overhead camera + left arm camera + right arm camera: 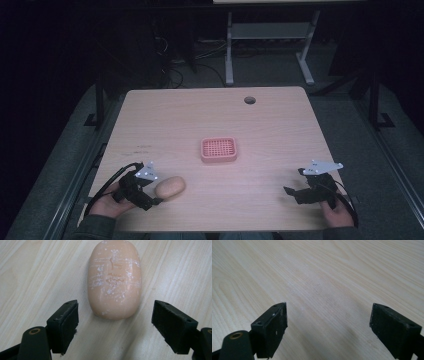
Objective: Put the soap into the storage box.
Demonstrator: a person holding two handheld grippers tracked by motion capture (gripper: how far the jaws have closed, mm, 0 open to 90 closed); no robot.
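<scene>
A peach-coloured oval soap bar [170,187] lies flat on the wooden table [210,120] near its front left. My left gripper [159,196] is open right beside it. In the left gripper view the soap bar [114,280] has white scuffs and lies just ahead of the left gripper [115,326], its near end almost level with the pads, not touching them. A pink slotted soap dish [218,149] sits at the table's middle. My right gripper [295,184] rests open at the front right, and the right gripper [328,327] holds nothing above bare wood.
A round cable hole [250,100] is near the table's far edge. Beyond the table stand the legs of another desk [229,50] on a dark floor with cables. A person's hands hold both grippers at the table's front edge.
</scene>
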